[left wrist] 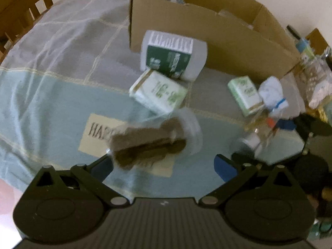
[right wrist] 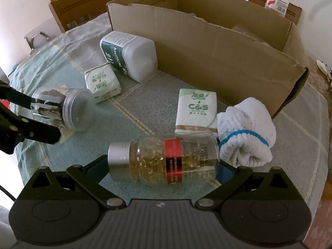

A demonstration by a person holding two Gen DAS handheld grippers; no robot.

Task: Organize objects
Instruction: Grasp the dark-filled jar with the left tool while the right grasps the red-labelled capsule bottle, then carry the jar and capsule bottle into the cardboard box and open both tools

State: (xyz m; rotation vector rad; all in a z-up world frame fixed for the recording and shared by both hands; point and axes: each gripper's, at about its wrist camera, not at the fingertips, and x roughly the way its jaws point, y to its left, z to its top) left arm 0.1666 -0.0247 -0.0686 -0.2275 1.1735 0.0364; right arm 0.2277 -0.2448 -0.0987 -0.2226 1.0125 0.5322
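Note:
My left gripper (left wrist: 164,166) is open; a clear jar with brown contents and a pale lid (left wrist: 153,141) lies blurred between its fingers, touching the left finger only. It also shows in the right wrist view (right wrist: 62,109). My right gripper (right wrist: 162,169) is shut on a clear capsule bottle with a silver cap and red label (right wrist: 166,160), held sideways just above the table. A white bottle with a green label (right wrist: 128,55) lies on its side by the cardboard box (right wrist: 207,47). Two green-white tissue packs (right wrist: 102,83) (right wrist: 196,109) lie on the cloth.
A rolled white towel with a blue stripe (right wrist: 247,132) lies right of the capsule bottle. The box stands open at the back of the table, with unclear items inside. A cream paper with dark print (left wrist: 95,132) lies under the jar. Wooden chairs (right wrist: 83,2) stand behind.

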